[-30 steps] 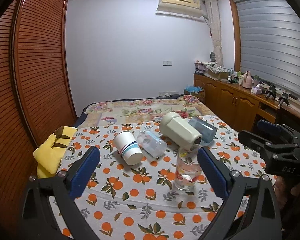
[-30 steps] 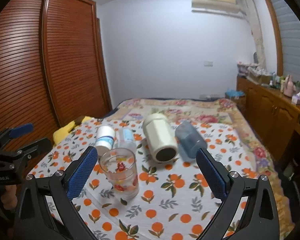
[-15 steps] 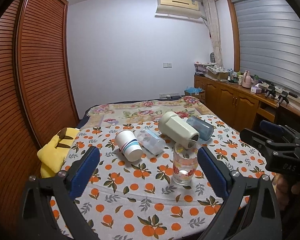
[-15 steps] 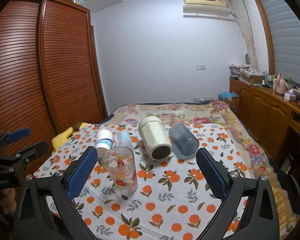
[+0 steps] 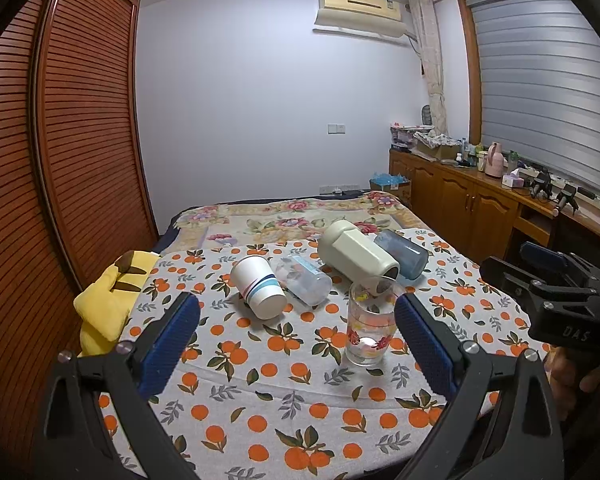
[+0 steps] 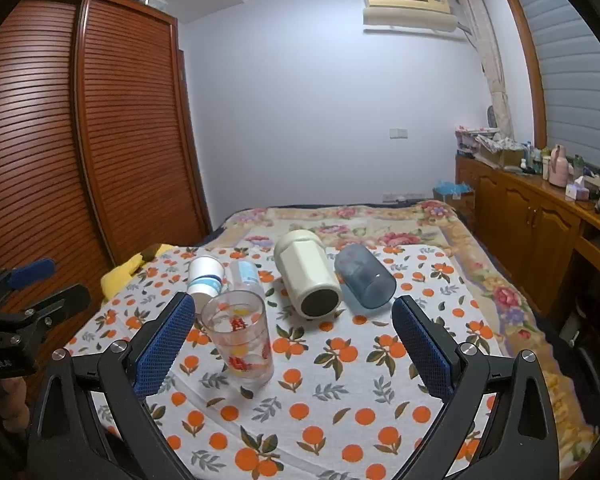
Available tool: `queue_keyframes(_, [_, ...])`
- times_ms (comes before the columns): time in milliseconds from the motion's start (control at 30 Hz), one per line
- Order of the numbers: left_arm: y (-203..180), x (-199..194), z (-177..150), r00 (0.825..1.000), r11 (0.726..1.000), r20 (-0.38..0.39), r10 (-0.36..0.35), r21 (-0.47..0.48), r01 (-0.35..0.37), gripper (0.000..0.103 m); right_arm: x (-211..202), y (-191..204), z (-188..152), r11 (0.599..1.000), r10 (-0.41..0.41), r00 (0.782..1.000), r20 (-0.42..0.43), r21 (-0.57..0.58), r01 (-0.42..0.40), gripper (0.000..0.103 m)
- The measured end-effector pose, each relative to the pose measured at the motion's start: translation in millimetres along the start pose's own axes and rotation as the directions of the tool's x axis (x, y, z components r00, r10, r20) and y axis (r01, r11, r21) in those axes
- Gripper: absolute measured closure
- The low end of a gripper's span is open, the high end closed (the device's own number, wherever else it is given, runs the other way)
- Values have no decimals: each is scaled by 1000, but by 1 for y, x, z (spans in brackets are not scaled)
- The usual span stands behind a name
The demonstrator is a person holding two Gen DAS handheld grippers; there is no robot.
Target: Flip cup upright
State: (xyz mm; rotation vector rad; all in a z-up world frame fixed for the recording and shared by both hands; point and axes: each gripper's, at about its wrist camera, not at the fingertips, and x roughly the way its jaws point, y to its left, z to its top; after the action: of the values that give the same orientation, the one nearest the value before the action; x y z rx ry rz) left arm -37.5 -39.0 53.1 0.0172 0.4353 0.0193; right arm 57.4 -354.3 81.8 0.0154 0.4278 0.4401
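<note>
A clear glass with fruit prints [image 5: 370, 326] [image 6: 239, 336] stands upright on the orange-print cloth [image 5: 292, 396]. Behind it lie on their sides a white paper cup with stripes [image 5: 258, 286] [image 6: 206, 275], a clear plastic cup [image 5: 303, 279] [image 6: 246, 276], a cream cup [image 5: 356, 256] [image 6: 306, 276] and a blue-grey cup [image 5: 402, 253] [image 6: 364, 276]. My left gripper [image 5: 296, 344] is open and empty, held back from the cups. My right gripper [image 6: 292, 346] is open and empty, also held back; it shows at the right in the left wrist view [image 5: 556, 300].
A yellow plush toy [image 5: 112, 292] lies at the cloth's left edge beside the slatted wooden wardrobe [image 5: 60, 160]. A floral blanket [image 5: 300, 220] covers the bed behind. A wooden sideboard with clutter [image 5: 480, 196] runs along the right wall.
Both grippers have drawn back and up from the cups, so more of the room shows. The cups have not moved. Both stay open.
</note>
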Motion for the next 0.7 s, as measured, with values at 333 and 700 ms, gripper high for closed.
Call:
queue_keyframes(333, [0,0,0,1000,1000,0,-1,0,1,4,-1,0,-1,1000,-2,1000,-1,-1,2,3])
queue_keyframes(700, [1,0,0,1000,1000,0,-1,0,1,4,-2,0,-1,1000,-2,1000,0,-1,2,3])
